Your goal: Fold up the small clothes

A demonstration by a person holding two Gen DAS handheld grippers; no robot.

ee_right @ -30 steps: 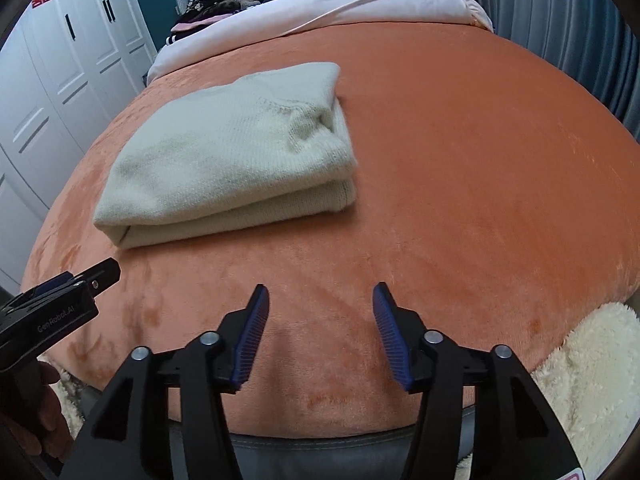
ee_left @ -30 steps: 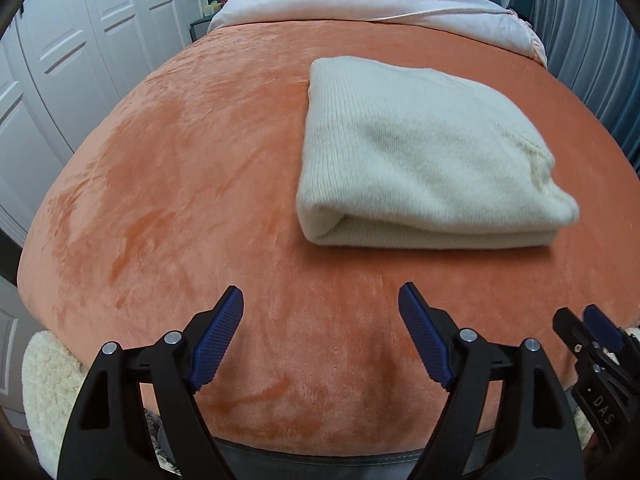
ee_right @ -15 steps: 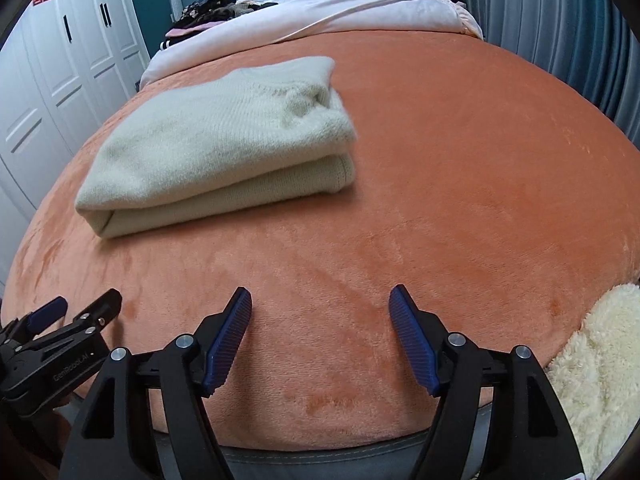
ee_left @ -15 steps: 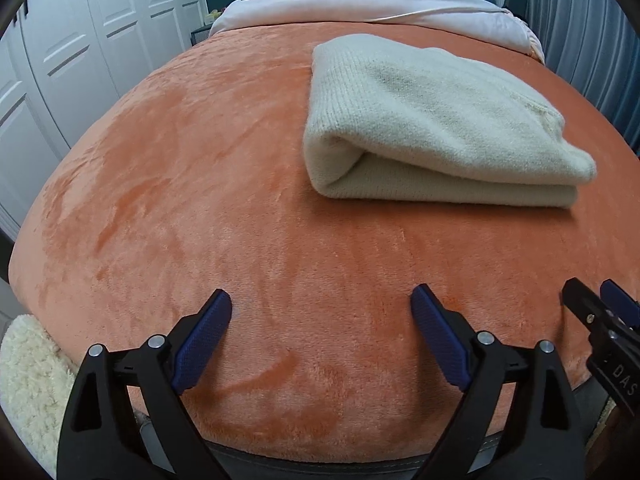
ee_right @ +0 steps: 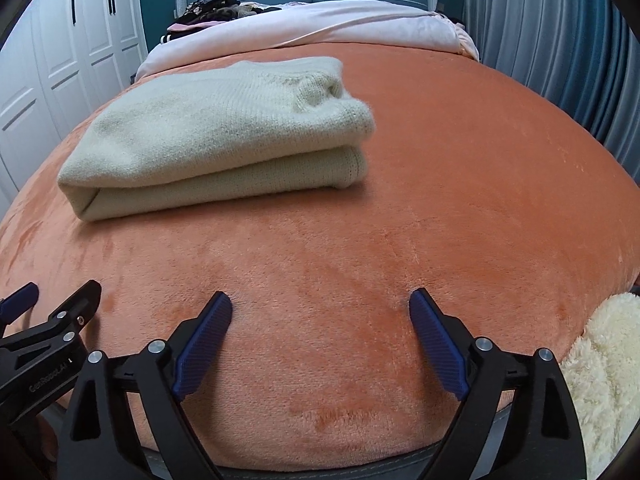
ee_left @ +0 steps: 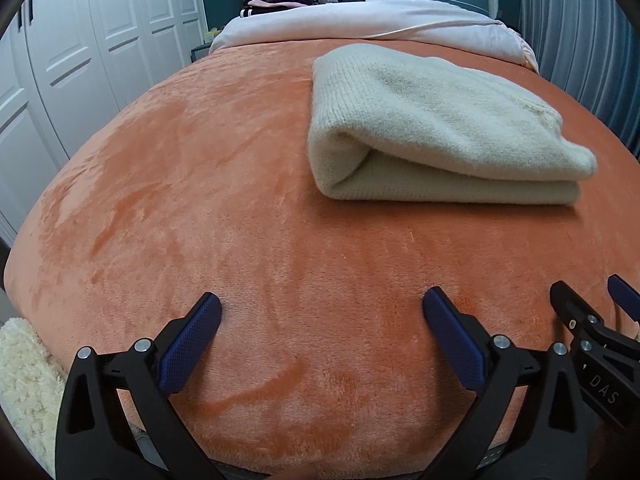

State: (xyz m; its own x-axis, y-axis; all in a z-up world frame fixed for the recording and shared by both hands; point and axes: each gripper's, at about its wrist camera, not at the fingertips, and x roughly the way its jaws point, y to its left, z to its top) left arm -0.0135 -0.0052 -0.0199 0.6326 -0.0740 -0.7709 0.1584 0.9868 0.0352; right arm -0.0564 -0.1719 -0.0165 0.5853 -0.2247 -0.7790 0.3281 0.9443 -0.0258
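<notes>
wardrobe (ee_left: 80,60): white doors, far left of my view.
left gripper (ee_left: 320,328): i see it spread wide, holding nothing, low over the orange blanket (ee_left: 240,200).
sweater (ee_left: 432,128): cream knit, folded, lying on the blanket well ahead of both tools.
right gripper (ee_right: 320,320): wide apart too, empty.
fleece (ee_right: 604,360): pale and fluffy at the right edge, possibly a rug.

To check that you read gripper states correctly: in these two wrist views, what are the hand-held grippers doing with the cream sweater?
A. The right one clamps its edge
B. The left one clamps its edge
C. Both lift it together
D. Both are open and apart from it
D: the left hand-held gripper and right hand-held gripper stand open over the orange blanket, while the folded cream sweater lies untouched beyond them.
</notes>
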